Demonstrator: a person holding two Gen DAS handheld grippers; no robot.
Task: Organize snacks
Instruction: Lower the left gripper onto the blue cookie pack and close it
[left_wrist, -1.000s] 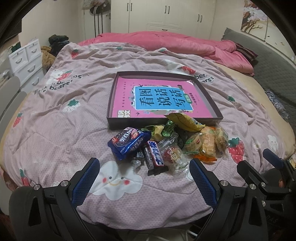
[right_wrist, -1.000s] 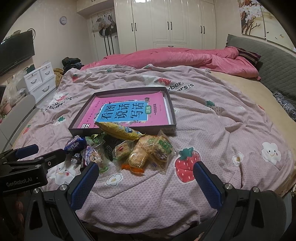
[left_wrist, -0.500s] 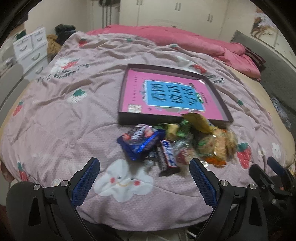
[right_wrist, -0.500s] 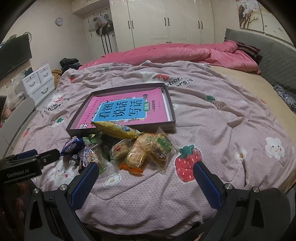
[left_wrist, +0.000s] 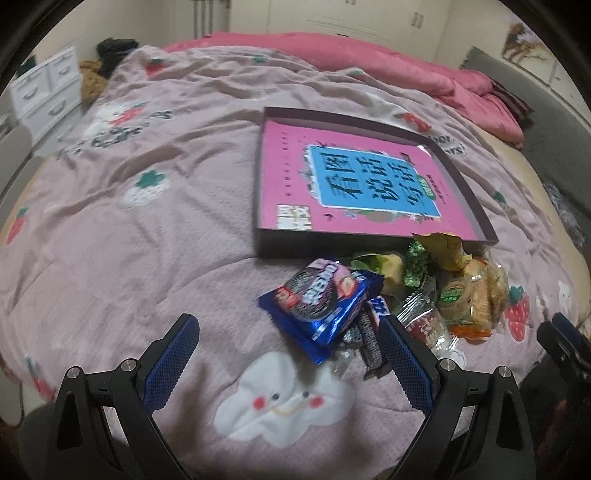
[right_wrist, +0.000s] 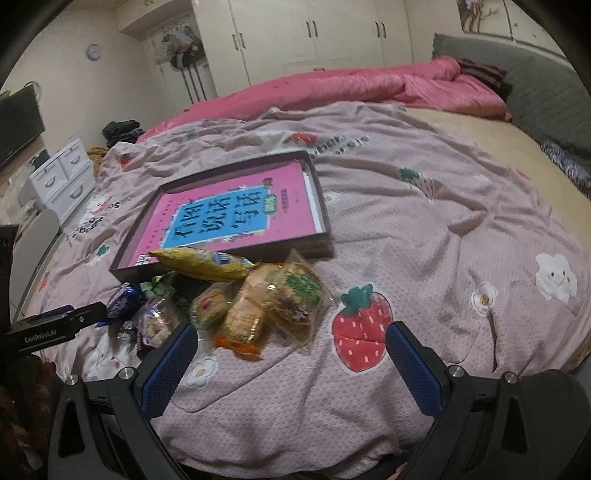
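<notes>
A heap of snack packets lies on the pink bedspread just in front of a shallow dark tray (left_wrist: 280, 245) (right_wrist: 229, 173) that holds a pink book. Nearest the left gripper (left_wrist: 286, 339) is a blue cookie packet (left_wrist: 321, 299), with a dark chocolate bar (left_wrist: 373, 339) tucked under it. Clear packs of crackers (left_wrist: 472, 299) (right_wrist: 258, 306) lie to the right, and a yellow packet (right_wrist: 203, 263) leans on the tray's front wall. The left gripper is open, its right finger beside the chocolate bar. Open and empty, the right gripper (right_wrist: 290, 347) hovers just short of the crackers.
A white drawer unit (right_wrist: 62, 177) and a chair back (right_wrist: 33, 243) stand left of the bed. A rumpled pink quilt (right_wrist: 369, 88) lies at the far side, a grey headboard (right_wrist: 546, 96) at the right. The other gripper's tip shows in each view (left_wrist: 565, 339) (right_wrist: 59, 325).
Both grippers have moved forward and lower toward the snack heap; the left view has swung left, so the tray and snacks sit further right. Nothing has been picked up.
</notes>
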